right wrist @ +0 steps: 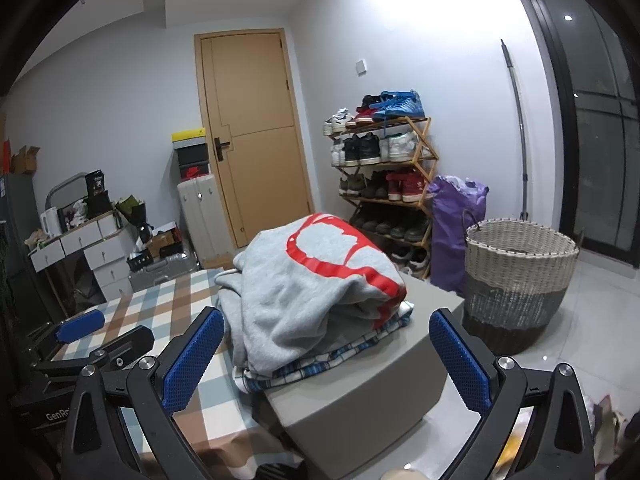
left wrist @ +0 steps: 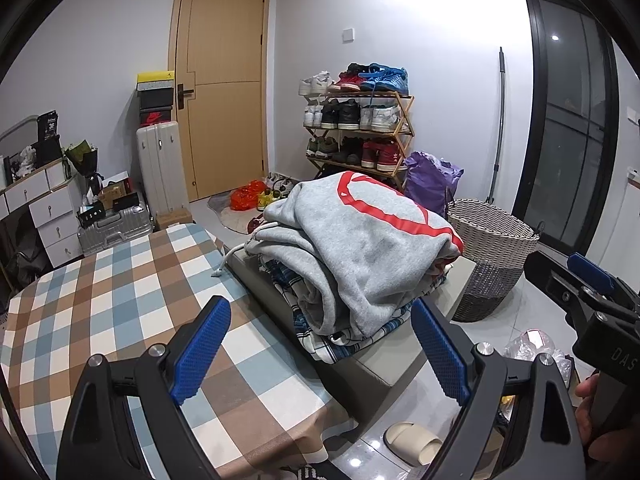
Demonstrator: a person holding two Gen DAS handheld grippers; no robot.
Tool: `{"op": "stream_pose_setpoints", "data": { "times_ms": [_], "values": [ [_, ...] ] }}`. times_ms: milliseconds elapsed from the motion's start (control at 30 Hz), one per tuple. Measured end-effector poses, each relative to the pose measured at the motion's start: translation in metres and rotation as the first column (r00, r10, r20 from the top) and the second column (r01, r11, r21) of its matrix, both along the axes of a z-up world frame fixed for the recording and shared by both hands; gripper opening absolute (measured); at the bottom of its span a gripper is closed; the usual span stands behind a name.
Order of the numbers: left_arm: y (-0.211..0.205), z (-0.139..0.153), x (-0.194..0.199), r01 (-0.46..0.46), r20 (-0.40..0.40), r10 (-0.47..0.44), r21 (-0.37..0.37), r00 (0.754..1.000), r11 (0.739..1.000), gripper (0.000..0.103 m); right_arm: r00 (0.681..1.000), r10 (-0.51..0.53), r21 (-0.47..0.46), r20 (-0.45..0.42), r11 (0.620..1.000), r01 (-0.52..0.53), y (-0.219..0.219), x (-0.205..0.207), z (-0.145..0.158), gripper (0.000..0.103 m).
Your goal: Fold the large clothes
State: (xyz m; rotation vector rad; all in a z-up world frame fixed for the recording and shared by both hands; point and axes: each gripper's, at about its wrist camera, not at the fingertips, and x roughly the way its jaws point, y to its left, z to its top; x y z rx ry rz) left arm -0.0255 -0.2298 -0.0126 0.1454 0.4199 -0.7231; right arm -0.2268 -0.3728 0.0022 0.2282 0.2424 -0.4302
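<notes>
Both the left gripper point(left wrist: 320, 354) and right gripper point(right wrist: 326, 354) hang with fingers spread, empty, before a grey sweatshirt point(left wrist: 360, 248) heaped atop plaid clothes point(left wrist: 340, 338) on a grey ottoman point(right wrist: 360, 400) beside the checked table point(left wrist: 120, 280).

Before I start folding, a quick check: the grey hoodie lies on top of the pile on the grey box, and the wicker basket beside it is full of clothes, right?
Not quite. The hoodie does top the pile on the box, but the basket looks empty in the right wrist view.
</notes>
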Motion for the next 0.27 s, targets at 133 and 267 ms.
{"op": "stream_pose_setpoints", "data": {
  "times_ms": [133,267],
  "values": [
    [0.0003,-0.0026,0.0022,0.0,-0.009,0.0,0.003,1.0,1.0,0.089,1.0,0.002,0.002,0.001,1.0,-0.002,-0.0001,0.0001,-0.0017,0.103],
    [0.0066,-0.0024,0.0048,-0.054,0.019,0.054,-0.005,0.998,0.999,0.089,1.0,0.013,-0.004,-0.006,1.0,-0.013,0.0033,0.0059,-0.0029,0.103]
  ]
}}
